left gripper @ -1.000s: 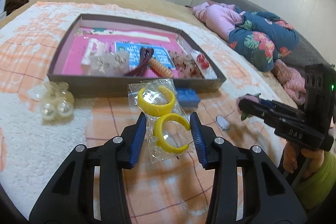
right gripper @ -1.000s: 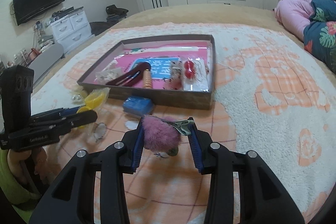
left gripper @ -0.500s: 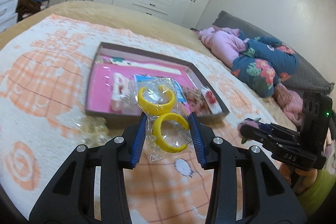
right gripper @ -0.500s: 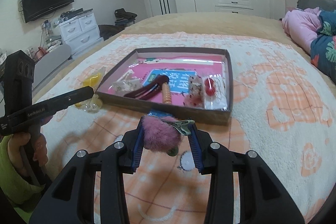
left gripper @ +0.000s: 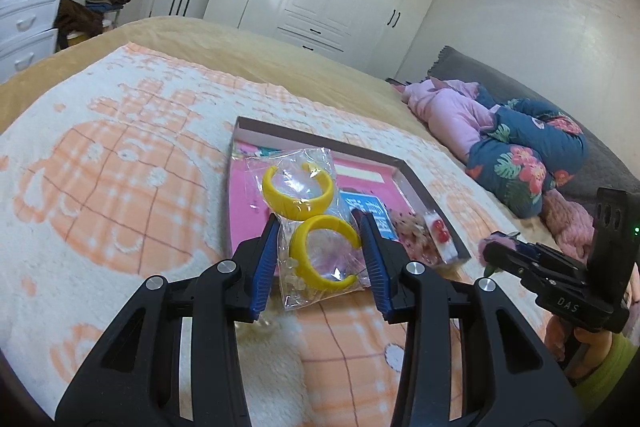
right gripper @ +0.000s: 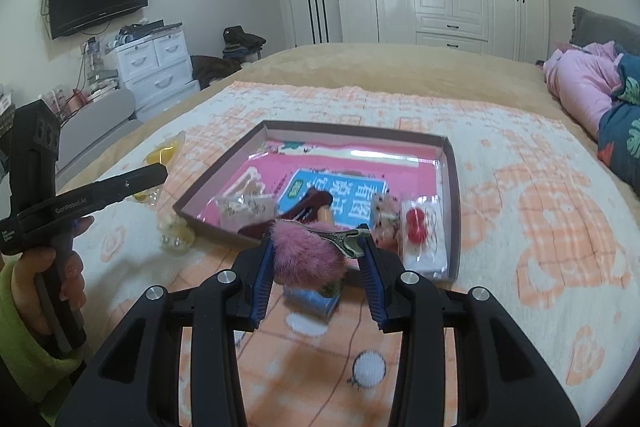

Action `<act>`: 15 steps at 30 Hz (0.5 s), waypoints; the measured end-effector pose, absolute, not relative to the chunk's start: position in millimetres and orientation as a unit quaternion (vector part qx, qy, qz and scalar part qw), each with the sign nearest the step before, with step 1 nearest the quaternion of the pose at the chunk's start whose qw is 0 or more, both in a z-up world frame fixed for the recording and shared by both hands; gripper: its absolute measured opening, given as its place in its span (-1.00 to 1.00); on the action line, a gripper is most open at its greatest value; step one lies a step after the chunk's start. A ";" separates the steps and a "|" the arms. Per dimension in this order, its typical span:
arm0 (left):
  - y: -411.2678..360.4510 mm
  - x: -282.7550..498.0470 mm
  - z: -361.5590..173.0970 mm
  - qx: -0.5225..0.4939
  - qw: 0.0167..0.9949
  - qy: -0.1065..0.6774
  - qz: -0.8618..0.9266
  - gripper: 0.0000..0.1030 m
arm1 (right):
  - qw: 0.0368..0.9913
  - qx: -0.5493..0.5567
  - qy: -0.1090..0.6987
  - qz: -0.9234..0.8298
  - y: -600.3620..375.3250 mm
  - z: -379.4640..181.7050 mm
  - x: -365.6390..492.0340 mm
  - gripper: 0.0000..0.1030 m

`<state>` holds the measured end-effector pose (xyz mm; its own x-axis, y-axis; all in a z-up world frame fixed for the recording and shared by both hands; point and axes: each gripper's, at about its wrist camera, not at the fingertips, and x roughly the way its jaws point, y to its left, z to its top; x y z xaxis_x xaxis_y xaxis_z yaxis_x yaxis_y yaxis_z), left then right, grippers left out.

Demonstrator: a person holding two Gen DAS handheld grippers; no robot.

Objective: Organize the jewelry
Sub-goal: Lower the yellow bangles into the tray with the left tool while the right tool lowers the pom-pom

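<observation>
My left gripper (left gripper: pixel 320 251) is shut on a clear bag of two yellow hoop earrings (left gripper: pixel 312 227) and holds it up in front of the shallow brown tray (left gripper: pixel 416 179) with a pink floor. My right gripper (right gripper: pixel 318 259) is shut on a pink fluffy hair clip (right gripper: pixel 308 259) with a metal clasp, raised near the tray's (right gripper: pixel 452 187) front edge. The tray holds a blue card (right gripper: pixel 340 195), a dark hair clip (right gripper: pixel 308 203), red earrings in a bag (right gripper: pixel 418 223) and other small bagged pieces. The left gripper also shows at the left of the right wrist view (right gripper: pixel 156 171).
A blue box (right gripper: pixel 312 301) lies on the blanket just below the pink clip. A bag of clear bead earrings (right gripper: pixel 174 235) lies left of the tray. Pink and floral bedding (left gripper: pixel 512 147) is piled at the right. Drawers (right gripper: pixel 156 67) stand beyond the bed.
Both grippers have risen higher above the bed with their items held. The left gripper has swung so the yellow earring bag now hangs over the tray's left part.
</observation>
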<state>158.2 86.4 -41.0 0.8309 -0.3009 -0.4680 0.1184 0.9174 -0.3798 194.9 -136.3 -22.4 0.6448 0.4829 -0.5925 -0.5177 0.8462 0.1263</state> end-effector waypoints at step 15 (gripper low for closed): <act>92.2 197.2 -32.5 -0.152 0.944 0.271 -0.107 -0.38 | 0.922 -0.026 0.297 0.246 -130.7 -11.1 234.8 -0.27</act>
